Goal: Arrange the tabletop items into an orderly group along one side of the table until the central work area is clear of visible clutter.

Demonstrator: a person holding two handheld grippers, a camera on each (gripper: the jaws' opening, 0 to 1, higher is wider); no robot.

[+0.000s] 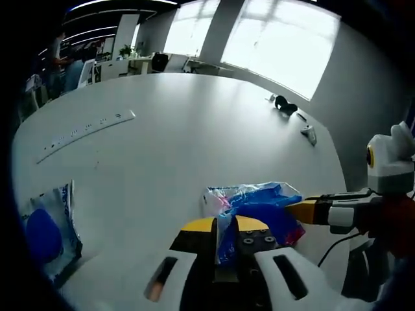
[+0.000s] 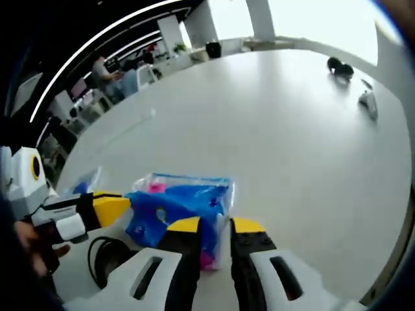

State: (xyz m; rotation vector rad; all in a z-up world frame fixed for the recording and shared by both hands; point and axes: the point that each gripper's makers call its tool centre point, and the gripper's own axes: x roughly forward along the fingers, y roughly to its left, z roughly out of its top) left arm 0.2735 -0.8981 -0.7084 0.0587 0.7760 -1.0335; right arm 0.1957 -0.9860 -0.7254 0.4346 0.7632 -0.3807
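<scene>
In the left gripper view, the left hand-held gripper (image 1: 225, 243) has its yellow-tipped jaws nearly closed on the near edge of a blue and pink plastic packet (image 1: 259, 208), which lies on the white worktop (image 1: 194, 142) close to its near edge. The right hand-held gripper (image 1: 310, 210) reaches in from the right, its yellow tip touching the same packet. In the right gripper view, the right hand-held gripper (image 2: 215, 236) has its jaws drawn close together over the packet (image 2: 178, 207), a little of the wrapper between them; the left hand-held gripper (image 2: 110, 208) meets the packet from the left. A second clear packet with blue contents (image 1: 45, 234) lies well apart at the worktop's left edge. Farther off lies a long white power strip (image 1: 84, 134); near the far right edge sit a dark object (image 1: 284, 105) and a small grey item (image 1: 309, 134).
</scene>
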